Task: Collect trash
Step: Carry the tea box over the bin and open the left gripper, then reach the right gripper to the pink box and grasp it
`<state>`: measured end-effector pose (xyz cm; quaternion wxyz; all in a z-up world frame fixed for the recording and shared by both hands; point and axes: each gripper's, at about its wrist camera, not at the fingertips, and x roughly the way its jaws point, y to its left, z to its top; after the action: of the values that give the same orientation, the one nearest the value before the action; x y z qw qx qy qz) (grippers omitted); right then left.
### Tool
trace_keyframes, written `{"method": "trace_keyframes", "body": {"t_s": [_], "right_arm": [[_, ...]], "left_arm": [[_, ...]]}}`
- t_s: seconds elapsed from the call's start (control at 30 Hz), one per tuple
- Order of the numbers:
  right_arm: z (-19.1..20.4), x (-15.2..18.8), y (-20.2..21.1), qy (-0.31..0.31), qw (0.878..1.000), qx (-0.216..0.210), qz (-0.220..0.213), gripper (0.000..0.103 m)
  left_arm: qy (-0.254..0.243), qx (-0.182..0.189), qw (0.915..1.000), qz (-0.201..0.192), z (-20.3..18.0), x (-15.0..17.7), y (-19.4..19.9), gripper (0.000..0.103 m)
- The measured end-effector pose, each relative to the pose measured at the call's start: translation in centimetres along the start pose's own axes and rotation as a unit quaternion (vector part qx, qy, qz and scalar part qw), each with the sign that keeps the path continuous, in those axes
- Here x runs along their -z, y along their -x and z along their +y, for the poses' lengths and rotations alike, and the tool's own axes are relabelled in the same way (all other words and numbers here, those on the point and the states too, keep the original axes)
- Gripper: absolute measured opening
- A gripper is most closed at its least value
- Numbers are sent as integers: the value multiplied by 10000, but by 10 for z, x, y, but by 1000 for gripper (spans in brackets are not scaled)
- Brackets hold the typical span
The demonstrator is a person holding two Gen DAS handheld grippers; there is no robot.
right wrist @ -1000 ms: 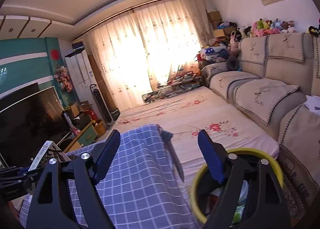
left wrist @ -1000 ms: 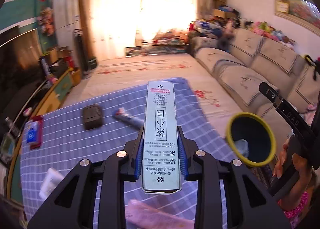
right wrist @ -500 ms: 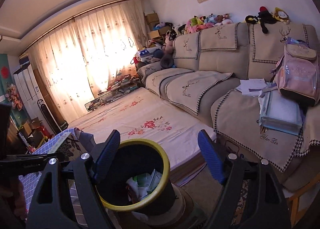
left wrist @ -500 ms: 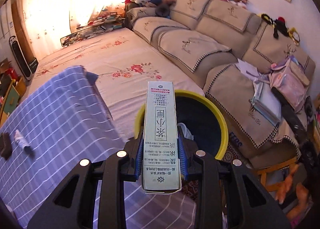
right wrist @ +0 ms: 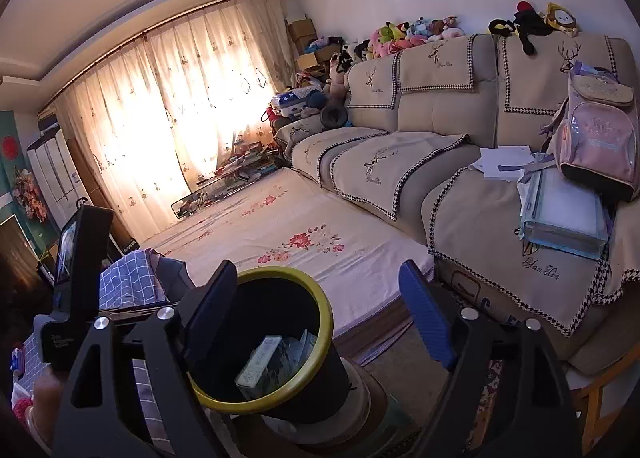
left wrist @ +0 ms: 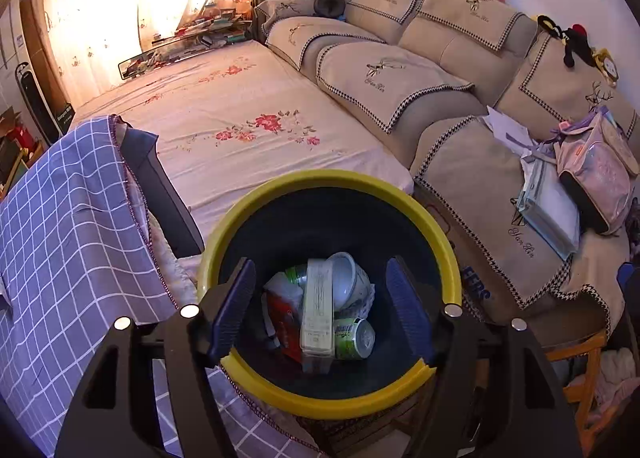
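Left gripper (left wrist: 320, 302) hangs over the round black waste bin with the yellow rim (left wrist: 256, 202), lower centre of the left wrist frame. Its jaws have just been opening and stand well apart, blue pads (left wrist: 236, 298) bare, nothing between them. The long pale cardboard carton with printed text (left wrist: 317, 310) lies down inside the bin, on top of a green drink can (left wrist: 354, 338), a white bowl-shaped cup (left wrist: 348, 278) and a red wrapper (left wrist: 284, 322). Carton reads as released and landed.

Right gripper (right wrist: 320, 314), right wrist frame: jaws spread wide, empty. The same bin (right wrist: 320, 306) sits at lower centre, its rim partly behind the left pad; the carton (right wrist: 260, 362) shows inside it.

Lilac-and-white checked tablecloth (left wrist: 72, 226) drapes over the table edge at left of the left wrist frame, its hem just beside the bin rim. Beige sofa with checked-trim covers (left wrist: 440, 78) fills the upper right; floral bed sheet (left wrist: 240, 106) sits at centre.

Risks, as judged:
- Left gripper's lower fingers appear close to the yellow rim; pulling back low could hook the rim and tip the bin, spilling the pile.
- Cloth hem hangs next to the bin; a finger catching it on the way back could drag the cloth and whatever is on the table.
- Whether more trash remains on the table cannot be told; the tabletop is mostly out of view.
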<state>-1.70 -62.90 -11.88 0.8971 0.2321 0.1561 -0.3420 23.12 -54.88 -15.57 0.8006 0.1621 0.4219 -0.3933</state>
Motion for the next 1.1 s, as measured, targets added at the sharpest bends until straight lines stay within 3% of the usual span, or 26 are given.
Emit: {"method": "trace_keyframes", "body": {"t_s": [0.2, 0.33, 0.5, 0.6, 0.73, 0.83, 1.03, 1.1], "right_arm": [[16, 0, 0, 59, 9999, -121, 4, 80], [44, 6, -5, 247, 9986, -449, 154, 80], [99, 18, -8, 669, 9913, -1065, 376, 80], [134, 28, -6, 962, 9841, -1397, 529, 80], [180, 43, -2, 1308, 9702, -1884, 789, 80], [213, 57, 3, 1622, 9568, -2197, 1002, 80], [262, 86, 13, 2255, 9217, -2784, 1487, 81], [276, 95, 18, 2471, 9049, -3065, 1619, 81]], "left_arm": [[53, 159, 9976, -674, 36, 17, 82, 77], [325, 130, 9897, -1388, 87, 38, 158, 83], [741, -474, 9694, -2292, 166, 85, 244, 88], [1039, -1052, 9551, -2568, 218, 122, 278, 89], [1543, -1467, 9411, -2627, 287, 169, 292, 90], [1802, -1605, 9370, -2527, 331, 197, 285, 90], [1988, -1690, 9335, -2458, 364, 242, 269, 90], [2061, -1742, 9312, -2451, 367, 249, 269, 90]]}}
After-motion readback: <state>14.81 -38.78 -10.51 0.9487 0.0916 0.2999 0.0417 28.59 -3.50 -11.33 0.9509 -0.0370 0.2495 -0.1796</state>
